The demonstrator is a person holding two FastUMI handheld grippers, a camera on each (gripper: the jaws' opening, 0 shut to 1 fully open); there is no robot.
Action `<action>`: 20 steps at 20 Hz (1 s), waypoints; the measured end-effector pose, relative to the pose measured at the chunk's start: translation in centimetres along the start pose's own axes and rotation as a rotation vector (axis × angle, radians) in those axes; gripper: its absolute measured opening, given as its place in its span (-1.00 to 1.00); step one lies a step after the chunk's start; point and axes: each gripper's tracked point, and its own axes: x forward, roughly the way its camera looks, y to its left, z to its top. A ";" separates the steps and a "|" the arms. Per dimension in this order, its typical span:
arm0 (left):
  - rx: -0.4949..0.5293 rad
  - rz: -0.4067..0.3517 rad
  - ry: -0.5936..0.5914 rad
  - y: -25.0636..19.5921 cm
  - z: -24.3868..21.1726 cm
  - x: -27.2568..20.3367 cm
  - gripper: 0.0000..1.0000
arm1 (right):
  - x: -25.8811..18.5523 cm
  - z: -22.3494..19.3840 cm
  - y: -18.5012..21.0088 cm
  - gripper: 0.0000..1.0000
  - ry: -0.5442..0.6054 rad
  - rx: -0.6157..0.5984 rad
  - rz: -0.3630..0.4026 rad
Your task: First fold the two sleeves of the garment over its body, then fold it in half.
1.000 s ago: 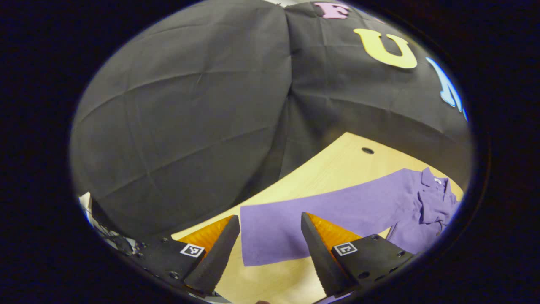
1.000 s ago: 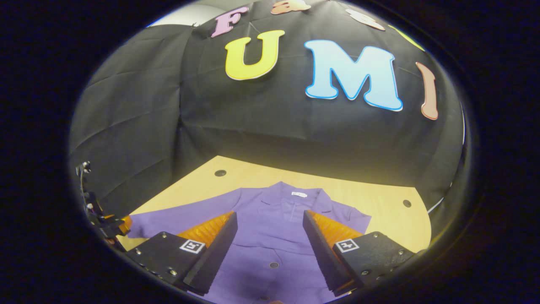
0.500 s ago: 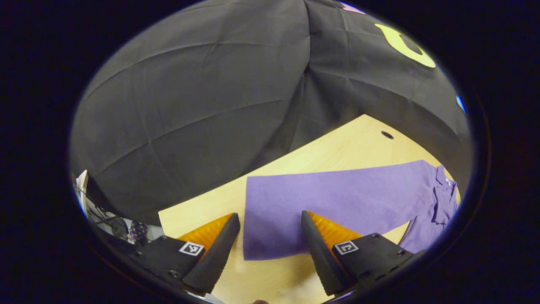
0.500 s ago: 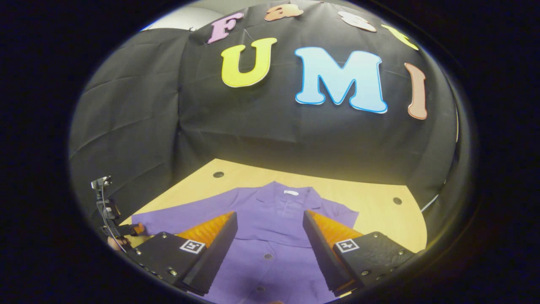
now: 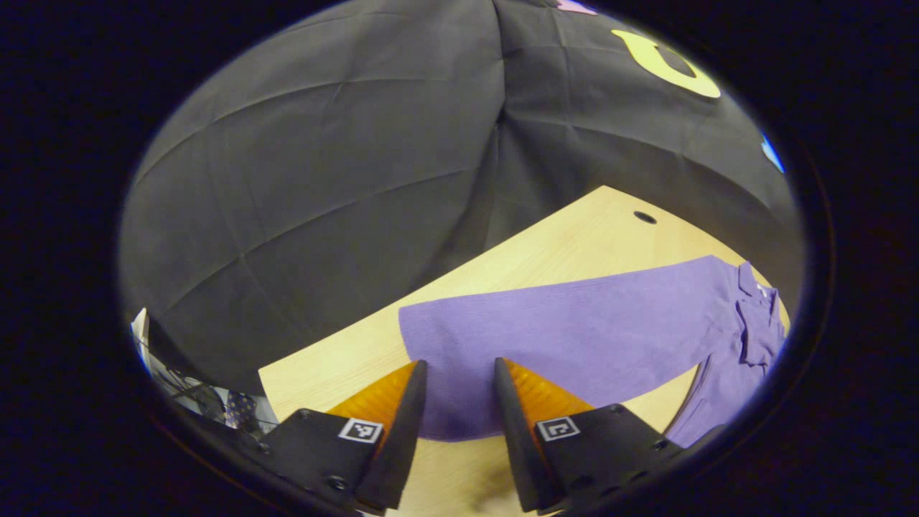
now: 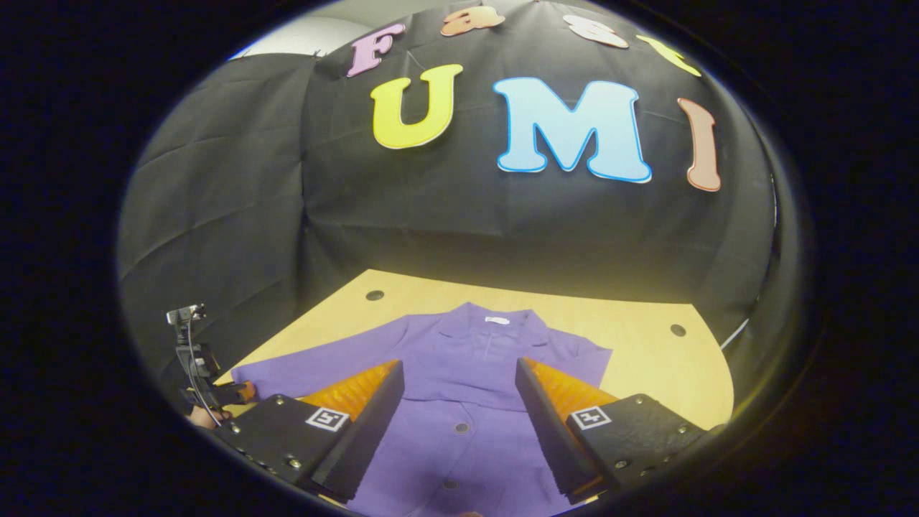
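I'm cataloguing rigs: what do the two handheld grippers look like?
Each has two wedge-shaped, ribbed fingers on black bolted blocks bearing small square black-and-white tags: left gripper, right gripper. In the right gripper view, the left gripper's far-off body trails a thin cable.

Left gripper point(image 5: 456, 431) half-closed astride cuff end of purple sleeve point(image 5: 567, 337), flat on wooden table point(image 5: 574, 237).

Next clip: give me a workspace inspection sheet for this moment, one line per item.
Surface: wooden table, with round holes in its top.
Job's things: purple shirt lying flat, buttons up; long sleeve stretched out sideways, not yet folded.
Clutter: nothing seen.
Grippers: left gripper at the sleeve's cuff, jaws narrowed but apart; right gripper open above the shirt's body.
Cables: a cable on the far left gripper.
Surroundings: black cloth booth wall.
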 end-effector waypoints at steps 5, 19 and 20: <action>0.013 -0.023 -0.006 -1.5 0.1 0.3 -0.67 | -0.6 -0.8 -1.3 0.93 0.012 0.032 -0.026; 0.200 -0.213 -0.231 -13.6 10.1 -5.5 -0.84 | -3.4 -2.4 -7.8 0.93 -0.003 0.095 -0.161; 0.210 -0.247 -0.248 -15.6 10.5 -6.4 -0.84 | -3.8 -2.5 -8.4 0.92 -0.006 0.094 -0.174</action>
